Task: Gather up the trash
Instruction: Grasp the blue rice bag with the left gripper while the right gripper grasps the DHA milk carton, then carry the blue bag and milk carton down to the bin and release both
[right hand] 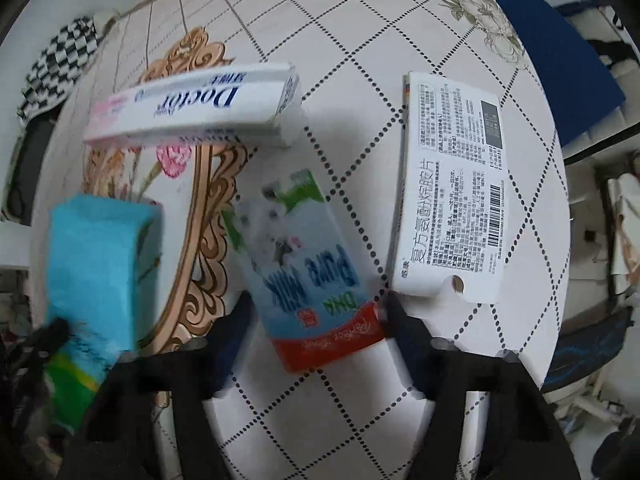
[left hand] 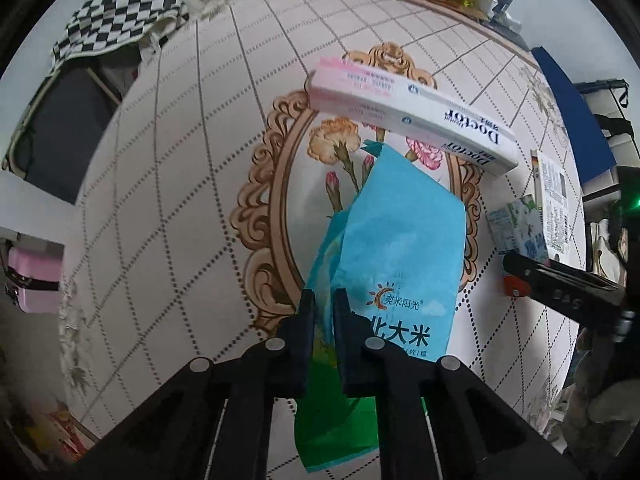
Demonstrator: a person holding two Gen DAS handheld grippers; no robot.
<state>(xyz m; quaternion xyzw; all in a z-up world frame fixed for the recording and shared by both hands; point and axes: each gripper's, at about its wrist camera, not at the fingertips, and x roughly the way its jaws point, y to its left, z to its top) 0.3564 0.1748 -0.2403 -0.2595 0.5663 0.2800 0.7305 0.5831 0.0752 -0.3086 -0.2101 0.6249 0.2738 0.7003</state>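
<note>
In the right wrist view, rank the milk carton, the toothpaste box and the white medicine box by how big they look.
1. White medicine box and toothpaste box: similar, too close to rank.
2. Milk carton: slightly smaller, though nearest the camera, between the right gripper fingers.

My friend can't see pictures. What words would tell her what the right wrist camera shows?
The right gripper points down over a milk carton, its open fingers on either side of it. Around it on the patterned table lie a white medicine box, a long toothpaste box and a blue rice bag.
</note>
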